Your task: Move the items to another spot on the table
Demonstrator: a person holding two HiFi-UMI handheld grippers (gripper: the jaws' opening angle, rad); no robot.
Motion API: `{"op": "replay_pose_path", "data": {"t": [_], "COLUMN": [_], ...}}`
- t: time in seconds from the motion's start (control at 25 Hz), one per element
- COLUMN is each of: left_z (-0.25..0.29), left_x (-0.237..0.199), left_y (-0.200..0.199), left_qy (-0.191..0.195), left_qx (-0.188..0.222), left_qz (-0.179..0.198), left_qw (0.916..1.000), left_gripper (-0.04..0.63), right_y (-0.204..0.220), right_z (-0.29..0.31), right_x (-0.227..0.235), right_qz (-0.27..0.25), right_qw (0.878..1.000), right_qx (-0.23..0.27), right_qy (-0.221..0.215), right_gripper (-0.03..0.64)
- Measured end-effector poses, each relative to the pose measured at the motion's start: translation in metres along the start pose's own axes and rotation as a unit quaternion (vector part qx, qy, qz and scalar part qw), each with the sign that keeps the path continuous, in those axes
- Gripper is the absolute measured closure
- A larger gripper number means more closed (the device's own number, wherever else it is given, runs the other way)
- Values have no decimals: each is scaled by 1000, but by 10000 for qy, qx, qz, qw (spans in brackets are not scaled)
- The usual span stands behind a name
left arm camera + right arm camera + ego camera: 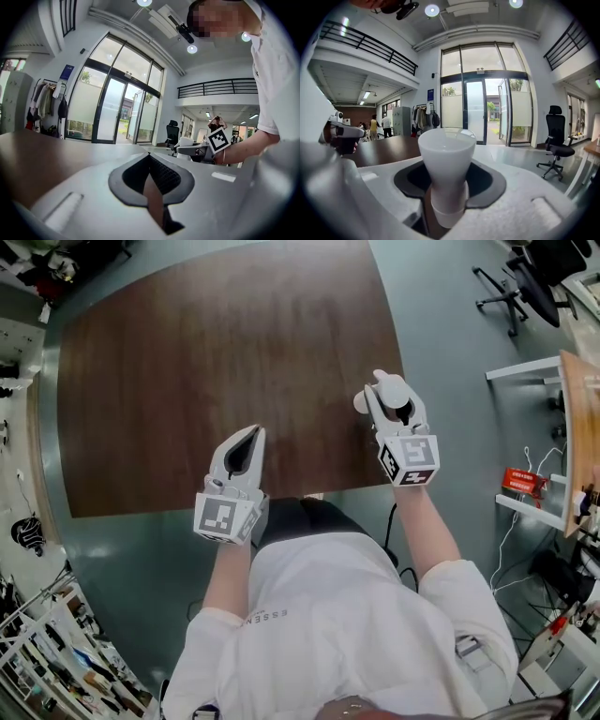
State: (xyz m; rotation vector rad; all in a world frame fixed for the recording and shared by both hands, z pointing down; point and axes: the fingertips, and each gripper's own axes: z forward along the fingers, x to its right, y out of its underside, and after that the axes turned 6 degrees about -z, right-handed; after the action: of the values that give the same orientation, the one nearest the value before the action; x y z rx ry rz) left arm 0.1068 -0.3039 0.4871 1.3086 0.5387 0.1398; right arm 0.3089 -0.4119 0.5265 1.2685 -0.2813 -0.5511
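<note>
The white cone-shaped plastic item's [445,150] base is concealed by the right gripper [446,187]; the dark brown wooden table's [187,381] far edge is cropped.

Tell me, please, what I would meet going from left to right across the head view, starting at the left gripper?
Left gripper → right gripper, closed on the white bulb-shaped item → red box near the right edge.

I count two grey grippers, my left gripper [254,431] and right gripper [385,388], one white flared plastic item [446,154] and one brown wooden table [206,362].
</note>
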Motion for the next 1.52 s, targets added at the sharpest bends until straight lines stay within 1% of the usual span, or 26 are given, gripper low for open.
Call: {"op": "replay_pose_path", "data": {"t": [0.08,0.2,0.32,0.4,0.48,0.56,0.68,0.88,1.0,1.12,1.2,1.36,1.52], "left_z": [-3,-16,-36,-55,-77,-100,-138,-211,-263,-317,-354,-429,-479], "left_x": [6,20,25,14,-3,-21,-48,-91,-124,-155,-178,-226,-256], "left_y": [-9,-34,-52,-55,-53,-47,-45,-51,-51,-58,-62,-66,-71], "left_qy": [-72,-229,-412,-673,-1032,-1333,-1704,-2295,-2583,-2813,-2925,-3023,-2985], "left_qx": [172,422,606,712,819,826,901,1141,1229,1279,1310,1333,1266], "left_qz": [83,213,328,328,310,278,159,82,13,53,64,34,54], "left_qw": [9998,9986,9968,9947,9908,9872,9811,9666,9582,9510,9472,9438,9460], "left_gripper": [584,586,586,586,585,586,586,586,586,586,586,586,586], "right_y": [-9,-27,-38,-47,-58,-65,-76,-93,-99,-103,-106,-108,-119], "right_z": [-9,-23,-33,-27,-11,1,13,27,34,40,44,53,60], "right_x": [1,-5,-22,-45,-71,-100,-147,-234,-295,-357,-400,-488,-553], "right_qz": [-29,-138,-169,-190,-243,-301,-413,-584,-693,-753,-726,-694,-667], "right_qw": [9999,9995,9983,9961,9922,9882,9819,9681,9616,9559,9542,9550,9559], "right_qx": [62,149,234,286,316,314,320,340,309,271,227,115,137], "right_qy": [-74,-254,-515,-807,-1181,-1468,-1822,-2412,-2639,-2826,-2894,-2882,-2857], "right_gripper": [437,437,437,437,437,437,437,437,437,437,437,437,437]}}
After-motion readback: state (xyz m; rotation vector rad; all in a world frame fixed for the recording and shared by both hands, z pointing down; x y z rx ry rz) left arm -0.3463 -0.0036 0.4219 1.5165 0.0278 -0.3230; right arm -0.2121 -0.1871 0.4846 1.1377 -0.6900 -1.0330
